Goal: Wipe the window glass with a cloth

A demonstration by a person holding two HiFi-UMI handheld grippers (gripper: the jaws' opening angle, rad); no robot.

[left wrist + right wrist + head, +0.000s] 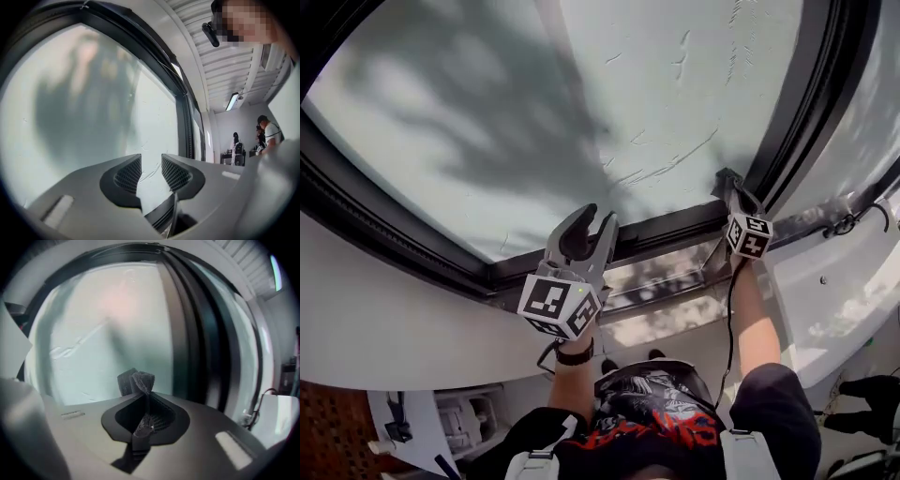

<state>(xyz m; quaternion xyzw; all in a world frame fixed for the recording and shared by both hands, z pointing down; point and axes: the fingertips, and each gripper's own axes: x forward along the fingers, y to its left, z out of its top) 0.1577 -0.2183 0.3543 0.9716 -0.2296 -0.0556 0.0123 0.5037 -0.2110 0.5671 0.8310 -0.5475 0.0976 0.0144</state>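
The window glass (581,94) fills the upper head view, pale and frosted, with streak marks (666,164) near its lower right. My right gripper (734,190) is shut on a small dark grey cloth (726,177) and holds it against the glass, close to the dark frame's corner. In the right gripper view the cloth (136,381) sticks out in a folded tuft past the closed jaws of my right gripper (142,397). My left gripper (586,230) hovers at the lower frame rail, jaws slightly apart and empty. In its own view the left gripper (151,164) faces the glass (84,108).
A thick black frame (797,94) runs up the glass's right side, with a second pane (872,112) beyond it. A white sill (394,319) lies below. A black cable (853,223) rests at the right. Several people (267,133) stand far back in the room.
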